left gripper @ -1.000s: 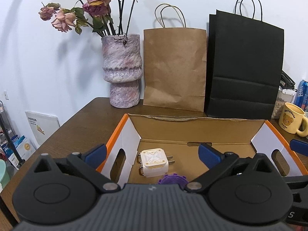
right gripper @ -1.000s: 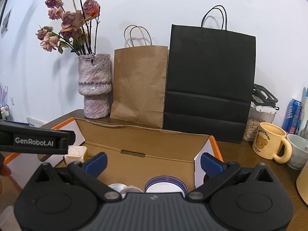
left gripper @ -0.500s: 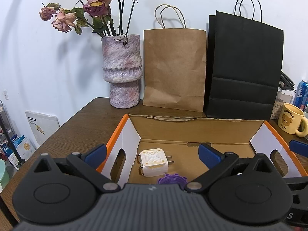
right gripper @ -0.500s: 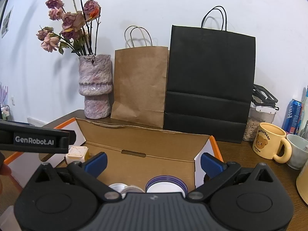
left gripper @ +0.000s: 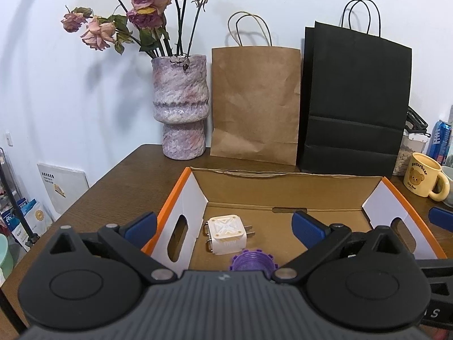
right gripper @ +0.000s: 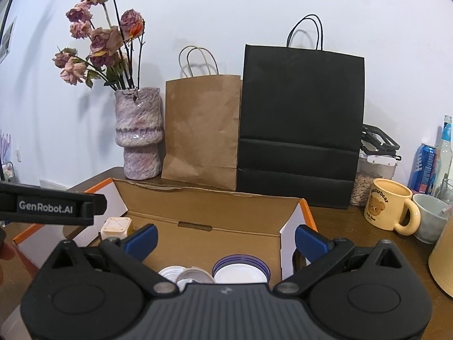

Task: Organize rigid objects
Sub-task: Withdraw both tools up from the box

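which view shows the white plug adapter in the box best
The left wrist view: the white plug adapter lies whole and unobstructed on the cardboard box floor, prongs visible. In the right wrist view only its top peeks out, partly hidden behind the right tool.

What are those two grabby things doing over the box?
A person holds a gripper in each hand above an open cardboard box on a wooden table. Both the left gripper and the right gripper are open and hold nothing. In the box lie a white plug, a purple gear, a purple-rimmed lid and some white lids. It looks like sorting, with nothing being picked up right now.
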`<state>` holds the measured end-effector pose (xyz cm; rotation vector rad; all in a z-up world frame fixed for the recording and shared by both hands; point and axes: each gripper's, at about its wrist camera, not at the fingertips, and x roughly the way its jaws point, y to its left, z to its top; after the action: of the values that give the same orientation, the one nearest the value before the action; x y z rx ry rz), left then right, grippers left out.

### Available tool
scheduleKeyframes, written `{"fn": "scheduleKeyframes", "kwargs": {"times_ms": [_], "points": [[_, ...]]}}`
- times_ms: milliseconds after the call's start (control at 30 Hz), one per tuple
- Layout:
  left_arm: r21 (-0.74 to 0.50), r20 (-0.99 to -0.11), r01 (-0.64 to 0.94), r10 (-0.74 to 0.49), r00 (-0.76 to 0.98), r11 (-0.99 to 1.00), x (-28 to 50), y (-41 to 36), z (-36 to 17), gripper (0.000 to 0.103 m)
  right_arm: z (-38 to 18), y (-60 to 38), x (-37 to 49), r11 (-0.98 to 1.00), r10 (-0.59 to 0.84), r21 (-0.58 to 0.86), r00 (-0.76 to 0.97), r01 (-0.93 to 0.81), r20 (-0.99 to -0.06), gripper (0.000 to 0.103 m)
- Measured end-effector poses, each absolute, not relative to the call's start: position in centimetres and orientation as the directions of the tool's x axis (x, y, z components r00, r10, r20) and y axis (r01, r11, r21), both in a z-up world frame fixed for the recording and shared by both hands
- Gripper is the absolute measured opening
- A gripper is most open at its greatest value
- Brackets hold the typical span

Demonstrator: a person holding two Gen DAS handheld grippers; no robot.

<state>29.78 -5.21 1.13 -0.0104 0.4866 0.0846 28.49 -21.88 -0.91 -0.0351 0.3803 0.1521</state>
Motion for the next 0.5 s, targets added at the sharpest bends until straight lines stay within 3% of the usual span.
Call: {"fn": "scheduleKeyframes", "kwargs": {"times_ms": [500], "points": [[0.007,-0.451,-0.082,0.076,0.889,0.997,26.4,-4.5,1.5,0.103,-0.3,-22.6,25.0,0.990,0.141,0.026,0.922,-0.141,-0.360,0.103]]}}
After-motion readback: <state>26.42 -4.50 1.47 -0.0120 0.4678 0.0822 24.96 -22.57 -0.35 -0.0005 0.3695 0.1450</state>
